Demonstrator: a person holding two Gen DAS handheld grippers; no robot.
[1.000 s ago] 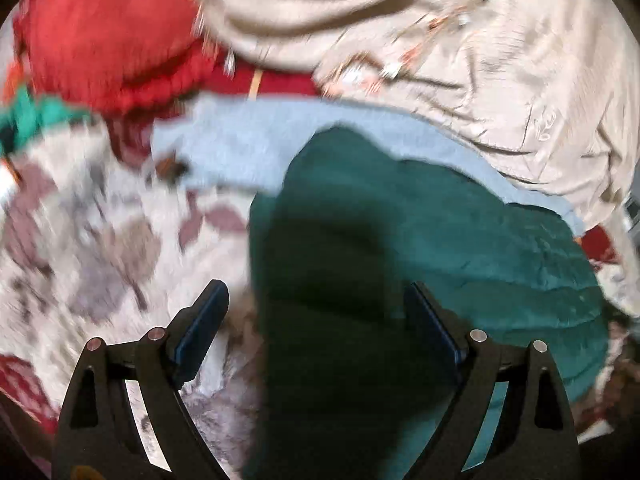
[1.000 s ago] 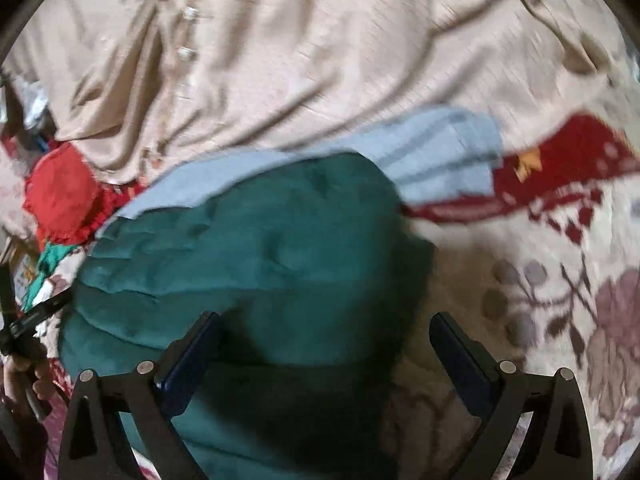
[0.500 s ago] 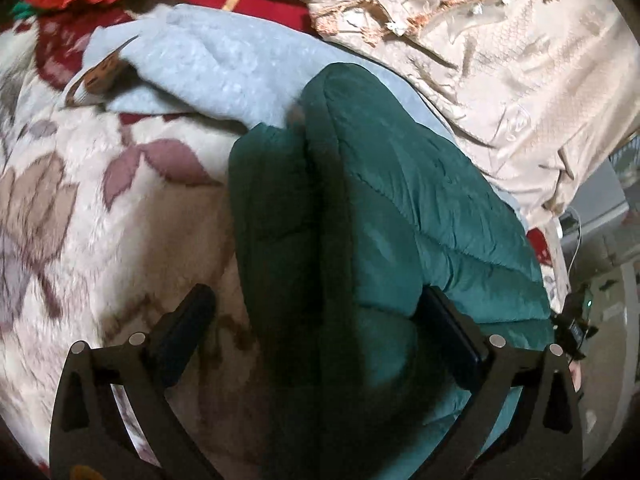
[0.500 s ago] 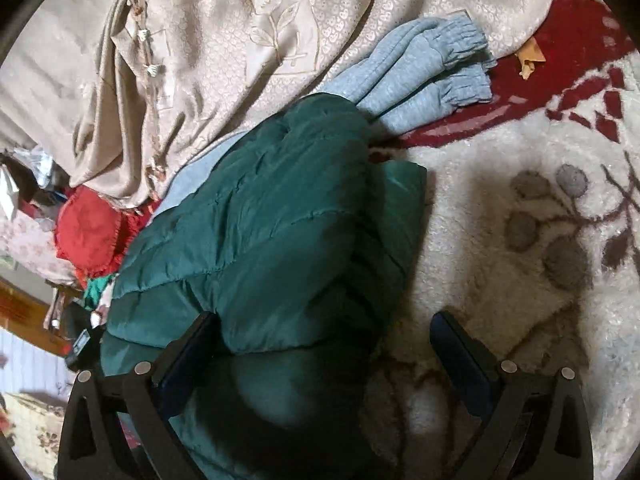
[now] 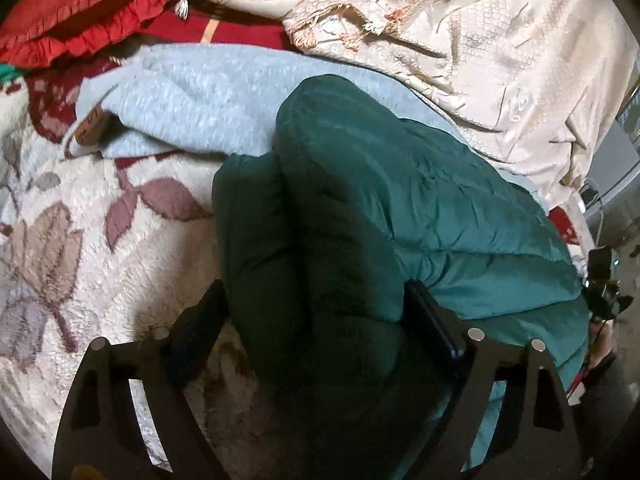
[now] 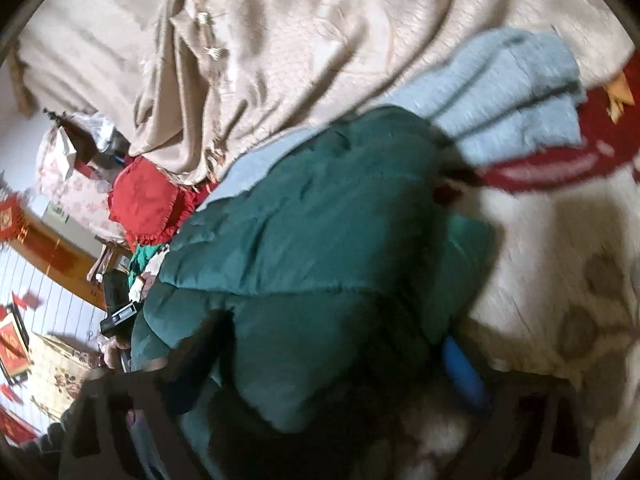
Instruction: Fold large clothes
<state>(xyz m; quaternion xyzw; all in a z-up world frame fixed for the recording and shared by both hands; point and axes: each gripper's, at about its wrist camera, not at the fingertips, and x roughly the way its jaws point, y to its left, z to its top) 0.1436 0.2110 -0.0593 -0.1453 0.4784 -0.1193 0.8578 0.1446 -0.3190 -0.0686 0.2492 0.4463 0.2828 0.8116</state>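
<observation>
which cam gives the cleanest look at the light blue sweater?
Left wrist: the light blue sweater is sharp there, its fuzzy knit and a tan tag visible, lying beyond the green puffer jacket. Right wrist shows the sweater's other end, but motion-blurred and partly covered by the jacket.

So the green puffer jacket (image 5: pixel 420 216) is a dark teal quilted thing, puffy with stitched channels, bunched up and folded over on itself into a thick lump on the cream floral blanket. One padded edge is doubled under along its left side in the left wrist view. Its far end overlaps a light blue fleece garment (image 5: pixel 192 104), which lies flat and a bit rumpled behind it.
</observation>
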